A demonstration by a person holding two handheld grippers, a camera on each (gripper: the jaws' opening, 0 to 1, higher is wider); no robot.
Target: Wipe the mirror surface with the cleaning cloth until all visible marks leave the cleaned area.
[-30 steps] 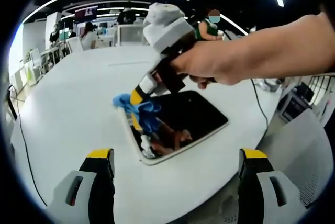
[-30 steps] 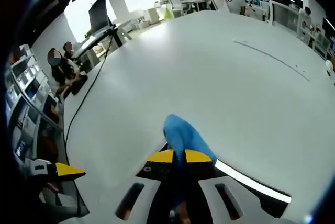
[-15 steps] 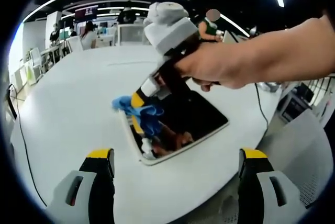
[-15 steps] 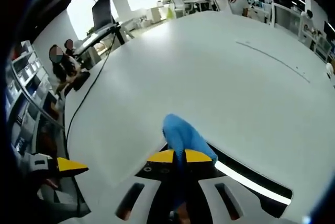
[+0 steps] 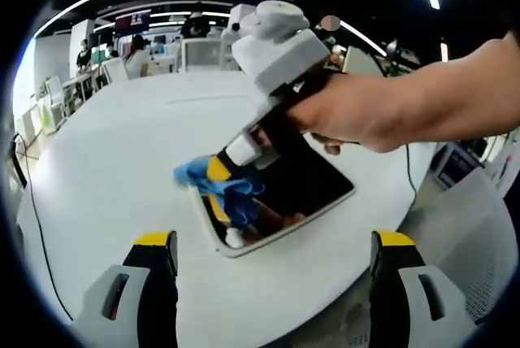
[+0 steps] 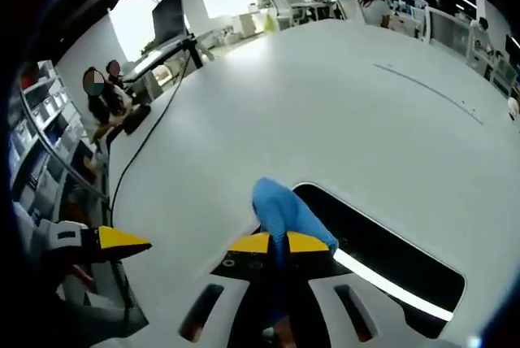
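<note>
A dark rectangular mirror (image 5: 313,185) with a white rim lies flat on the white table (image 5: 114,161). In the left gripper view, a person's hand holds the right gripper (image 5: 218,181), which presses a blue cleaning cloth (image 5: 223,189) onto the mirror's near-left part. My left gripper (image 5: 272,242) stands open in front of the mirror, with nothing between its yellow-tipped jaws. In the right gripper view, the right gripper (image 6: 279,242) is shut on the blue cloth (image 6: 280,210), and the mirror (image 6: 382,254) stretches to the right under it. The left gripper (image 6: 114,241) shows at the left edge.
The big white table (image 6: 325,104) spreads far beyond the mirror. A black cable (image 6: 142,149) runs along its left side in the right gripper view. Desks, chairs and seated people (image 6: 101,92) stand around the room. The table's edge (image 5: 406,226) lies just right of the mirror.
The right gripper with the cloth has slid toward the near corner of the mirror and tilted lower. More of the dark mirror shows in the right gripper view. My left gripper stays still.
</note>
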